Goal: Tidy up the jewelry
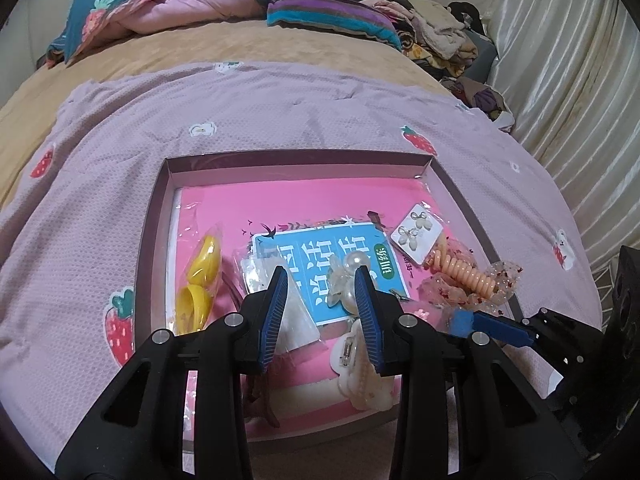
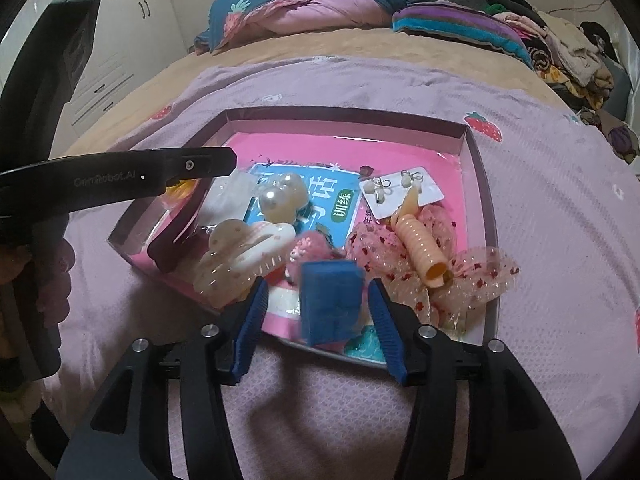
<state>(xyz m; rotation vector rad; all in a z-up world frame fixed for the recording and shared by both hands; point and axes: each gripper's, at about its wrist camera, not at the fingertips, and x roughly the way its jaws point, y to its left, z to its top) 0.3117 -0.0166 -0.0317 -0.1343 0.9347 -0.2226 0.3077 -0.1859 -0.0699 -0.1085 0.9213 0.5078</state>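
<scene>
Right-wrist view alone shows the blue box (image 2: 331, 302) loose between the right gripper (image 2: 318, 294)'s parted pads, above the near edge of the tray (image 2: 486, 200). Left-wrist view shows the left gripper (image 1: 322, 288) unclenched, empty, over the pearl flower clip (image 1: 344, 276), with the earring card (image 1: 416, 234) and spiral hair tie (image 1: 466, 272) at right.

The pink strawberry-print blanket (image 1: 280, 120) is matt cloth with a fine waffle weave. The shallow box (image 1: 152, 232) looks like smooth cardboard, its wall faintly sheeny. Inside lies a glossy pink booklet (image 1: 280, 204) under clear, shiny plastic film. The yellow clips (image 1: 200, 276) are glossy plastic, and so is the cream claw clip (image 2: 240, 256). The pearl hair ornament (image 2: 280, 198) gleams, smooth and lustrous. The coiled peach hair tie (image 2: 420, 248) is smooth, ribbed plastic. The dotted bow (image 2: 472, 276) is sheer gauze. The small blue box (image 2: 330, 300) looks velvety and matt. At the right of the left-wrist frame the curtain (image 1: 560, 80) is satiny.
</scene>
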